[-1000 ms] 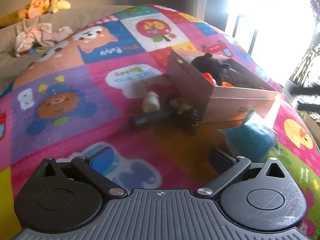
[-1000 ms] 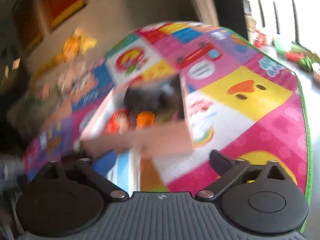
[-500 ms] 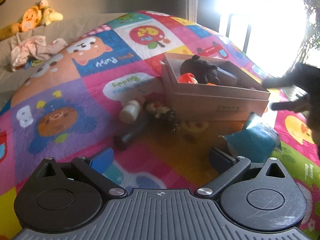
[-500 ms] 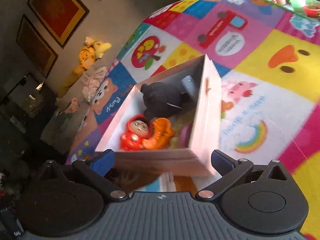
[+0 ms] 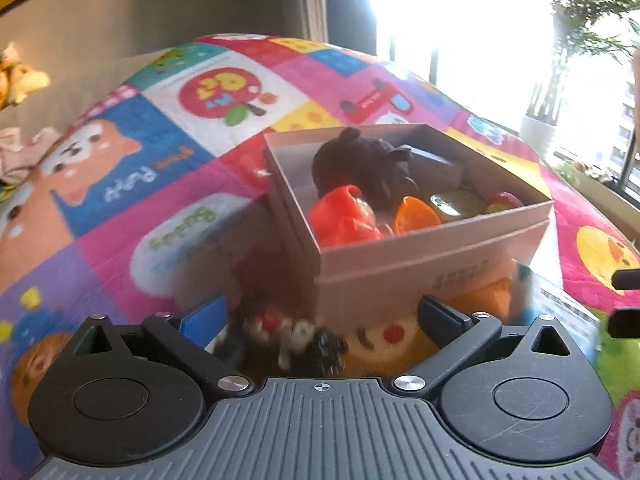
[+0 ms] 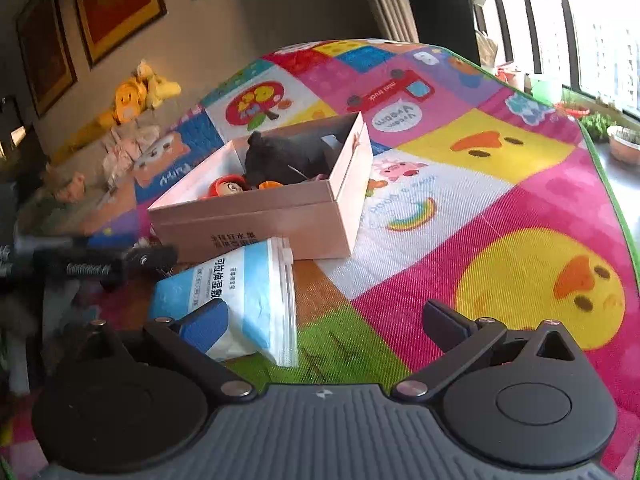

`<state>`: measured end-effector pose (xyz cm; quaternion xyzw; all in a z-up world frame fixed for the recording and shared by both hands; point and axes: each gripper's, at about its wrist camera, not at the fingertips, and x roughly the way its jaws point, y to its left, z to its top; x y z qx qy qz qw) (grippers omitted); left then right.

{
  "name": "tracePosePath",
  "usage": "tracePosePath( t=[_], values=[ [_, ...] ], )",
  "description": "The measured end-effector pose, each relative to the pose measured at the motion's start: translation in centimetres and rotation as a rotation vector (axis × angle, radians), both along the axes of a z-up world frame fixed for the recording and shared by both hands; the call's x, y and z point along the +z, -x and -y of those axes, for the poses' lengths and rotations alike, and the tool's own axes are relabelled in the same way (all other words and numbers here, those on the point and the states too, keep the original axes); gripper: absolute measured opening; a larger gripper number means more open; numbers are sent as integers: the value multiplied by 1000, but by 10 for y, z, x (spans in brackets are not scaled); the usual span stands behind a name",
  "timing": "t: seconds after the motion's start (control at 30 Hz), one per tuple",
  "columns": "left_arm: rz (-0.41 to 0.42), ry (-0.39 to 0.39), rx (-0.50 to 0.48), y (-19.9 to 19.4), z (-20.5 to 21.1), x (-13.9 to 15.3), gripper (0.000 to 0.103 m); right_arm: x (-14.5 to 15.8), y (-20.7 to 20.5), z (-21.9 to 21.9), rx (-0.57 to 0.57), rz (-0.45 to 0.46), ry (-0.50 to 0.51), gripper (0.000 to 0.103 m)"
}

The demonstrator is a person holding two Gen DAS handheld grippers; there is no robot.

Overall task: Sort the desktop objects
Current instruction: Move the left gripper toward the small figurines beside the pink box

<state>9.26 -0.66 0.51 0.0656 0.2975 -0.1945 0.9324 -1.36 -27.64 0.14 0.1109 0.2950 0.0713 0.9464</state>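
An open cardboard box [image 5: 420,264] stands on the play mat and holds a black plush [image 5: 360,168], a red doll [image 5: 340,216] and an orange piece [image 5: 412,216]. My left gripper [image 5: 320,316] is open just in front of the box's near wall. A small blurred figure toy [image 5: 296,334] lies on the mat between its fingers. A blue and white wipes packet [image 6: 240,292] rests against the box [image 6: 256,208]. My right gripper [image 6: 324,320] is open and empty, with its left finger [image 6: 204,320] over the packet's near end. The left gripper [image 6: 100,260] shows at the left edge.
The colourful cartoon play mat [image 6: 480,208] spreads wide to the right of the box. Yellow plush toys [image 6: 136,92] and crumpled cloth [image 6: 128,148] lie on the sofa behind. Plant pots [image 6: 624,144] stand by the bright window past the mat's right edge.
My left gripper has moved forward and lower, up to the box and over the small figure. My right gripper has pulled back from above the box to behind the packet.
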Motion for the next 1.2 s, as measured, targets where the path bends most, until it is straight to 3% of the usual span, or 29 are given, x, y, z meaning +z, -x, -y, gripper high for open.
tracePosePath(
  t=[0.13,0.3,0.57,0.87,0.97,1.03,1.1,1.2],
  values=[
    [-45,31,-66,-22,-1,-7,103,-3,-2,0,14,-12,-7,103],
    [-59,-2,-115,-17,-3,-13,103,-4,-3,3,17,-18,-29,103],
    [-125,126,-205,44,-9,-7,103,-6,-7,8,5,-42,-65,103],
    [-159,232,-173,92,6,-5,103,-7,-7,7,-6,-44,-62,103],
    [-147,198,-200,97,18,-4,103,-6,-7,9,-22,-38,-61,103],
    [-106,145,-185,101,22,0,103,-5,-4,9,-51,-22,-55,103],
    [-64,94,-101,101,20,6,103,-4,-1,11,-74,-4,-53,103],
    [-79,131,47,88,3,11,103,-4,-1,13,-93,3,-57,103]
  ],
)
